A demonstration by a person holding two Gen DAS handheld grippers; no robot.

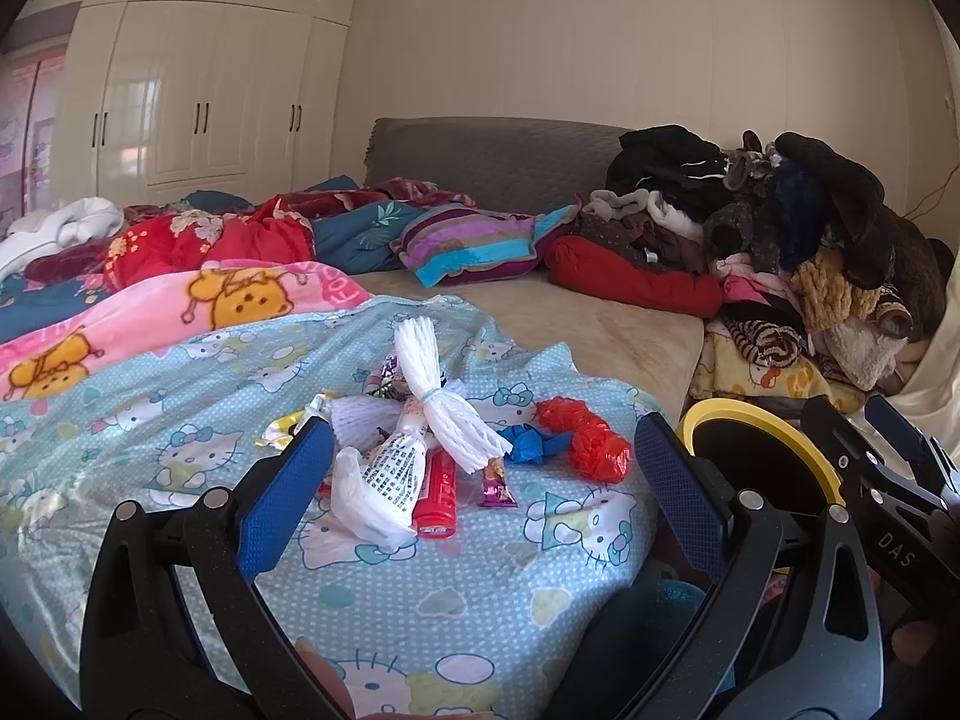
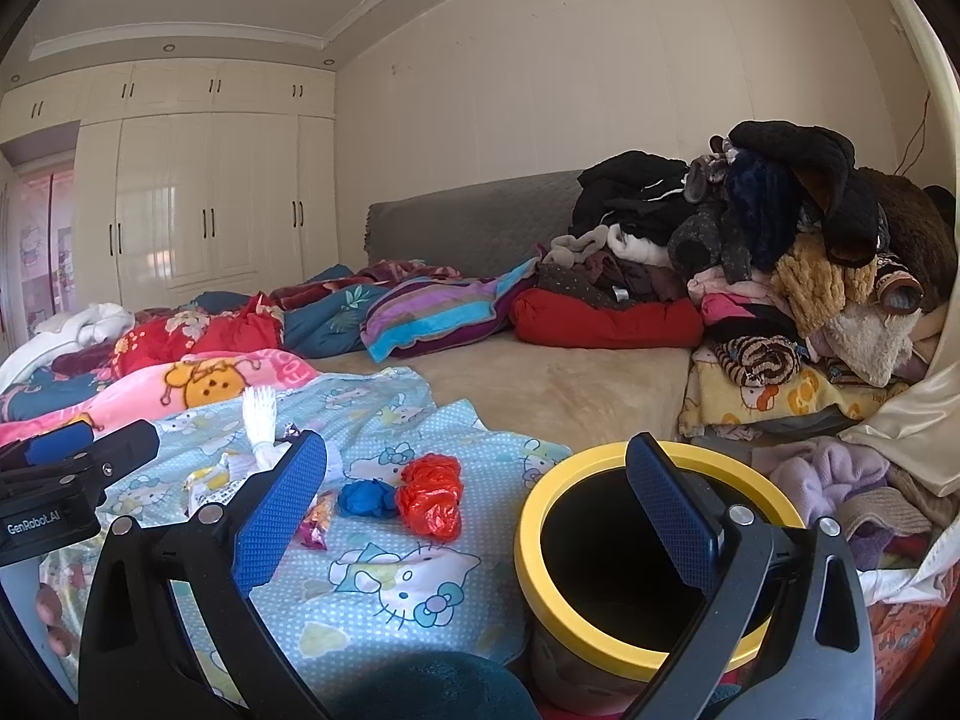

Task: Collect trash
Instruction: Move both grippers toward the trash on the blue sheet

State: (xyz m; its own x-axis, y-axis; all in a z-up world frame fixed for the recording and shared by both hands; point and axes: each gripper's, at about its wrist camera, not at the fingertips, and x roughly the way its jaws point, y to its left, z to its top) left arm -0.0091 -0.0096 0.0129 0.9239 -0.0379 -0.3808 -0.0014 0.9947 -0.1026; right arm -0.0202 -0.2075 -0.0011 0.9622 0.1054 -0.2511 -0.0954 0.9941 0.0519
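Note:
Trash lies in a small heap on the light blue Hello Kitty sheet (image 1: 450,612): a white foam net bundle (image 1: 441,396), a white printed wrapper (image 1: 384,486), a red tube (image 1: 437,495), a purple candy wrapper (image 1: 497,483), a blue scrap (image 1: 531,443) and a crumpled red bag (image 1: 585,438). My left gripper (image 1: 480,474) is open and empty, its jaws either side of the heap, just short of it. My right gripper (image 2: 480,510) is open and empty, with the red bag (image 2: 432,495) and blue scrap (image 2: 366,497) ahead. A yellow-rimmed bin (image 2: 528,540) stands at the bed's right edge, behind the right finger.
Folded blankets (image 1: 240,300) and a striped pillow (image 1: 474,243) lie behind the heap. A tall pile of clothes (image 2: 780,252) fills the bed's right side. Bare beige mattress (image 2: 570,390) lies between. White wardrobes (image 1: 198,96) line the far wall.

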